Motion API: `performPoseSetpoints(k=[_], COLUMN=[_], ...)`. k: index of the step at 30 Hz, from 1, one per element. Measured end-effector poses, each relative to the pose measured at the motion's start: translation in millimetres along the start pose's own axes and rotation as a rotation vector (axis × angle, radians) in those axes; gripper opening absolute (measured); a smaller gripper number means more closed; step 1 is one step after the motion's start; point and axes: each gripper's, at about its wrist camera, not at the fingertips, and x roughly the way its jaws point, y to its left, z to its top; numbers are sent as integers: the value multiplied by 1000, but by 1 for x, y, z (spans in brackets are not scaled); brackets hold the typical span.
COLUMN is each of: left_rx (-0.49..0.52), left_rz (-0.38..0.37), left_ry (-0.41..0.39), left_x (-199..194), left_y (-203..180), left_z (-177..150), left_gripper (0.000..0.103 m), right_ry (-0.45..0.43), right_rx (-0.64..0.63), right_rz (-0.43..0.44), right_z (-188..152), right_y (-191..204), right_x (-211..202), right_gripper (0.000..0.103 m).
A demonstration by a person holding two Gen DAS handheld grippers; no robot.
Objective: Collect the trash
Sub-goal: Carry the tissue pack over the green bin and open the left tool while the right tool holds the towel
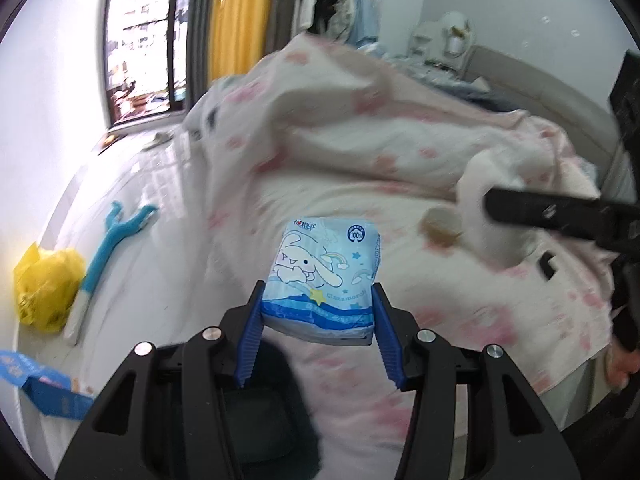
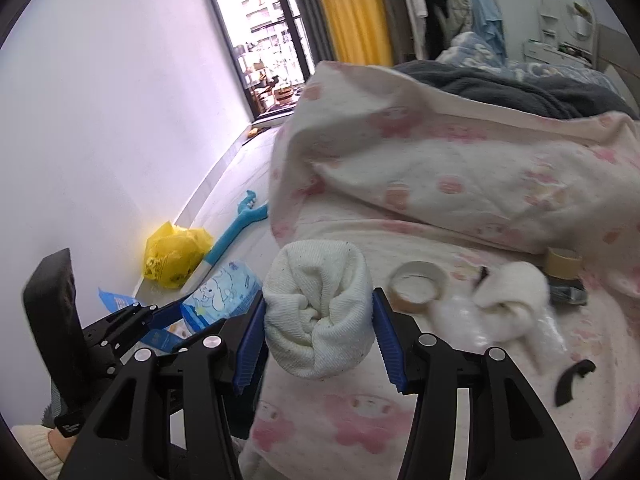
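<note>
Left wrist view: the left tongs (image 1: pixel 318 320) grip a blue tissue pack (image 1: pixel 324 280) printed with a cartoon rabbit, its lower edges pressed between the two blue ribbed pads, the pack held in the air above the bed (image 1: pixel 400 216). The bed carries a crumpled white quilt with pink prints (image 1: pixel 360 120). On the floor to the left lie a yellow plastic bag (image 1: pixel 48 284), a blue long-handled tool (image 1: pixel 108 248) just beside it, and a torn blue carton (image 1: pixel 48 388) nearer the camera. The right tongs enter from the right edge as a blurred black bar.

Right wrist view: the right tongs (image 2: pixel 318 320) clamp a rolled white sock (image 2: pixel 320 312) between the blue pads, held above the near edge of the bed. On the bed surface beyond lie a tape roll (image 2: pixel 418 286), a second white sock (image 2: pixel 508 296) on clear plastic wrapping, a brown tape roll (image 2: pixel 562 264) further right, and a small black curved piece (image 2: pixel 572 384). At lower left the left tongs with the tissue pack appear, over the floor beside the bed.
</note>
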Motion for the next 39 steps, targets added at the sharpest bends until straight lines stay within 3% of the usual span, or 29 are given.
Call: performPoseSetpoints(k=[13, 26, 33, 39], left_rx=[-143, -171, -216, -228], left_rz=[83, 91, 83, 86], left_ry=[191, 376, 410, 375], left_x=[9, 28, 22, 6], left_y=[84, 113, 129, 139], left_z=[-42, -75, -85, -84], left_gripper=[54, 54, 58, 67], right_ry=[74, 176, 236, 276], right_rx=[-47, -62, -72, -69], right_rz=[103, 127, 122, 113], right_z=[-1, -11, -23, -34], right_y=[77, 115, 129, 136], right_x=[49, 93, 114, 131], right_gripper=[52, 52, 52, 52])
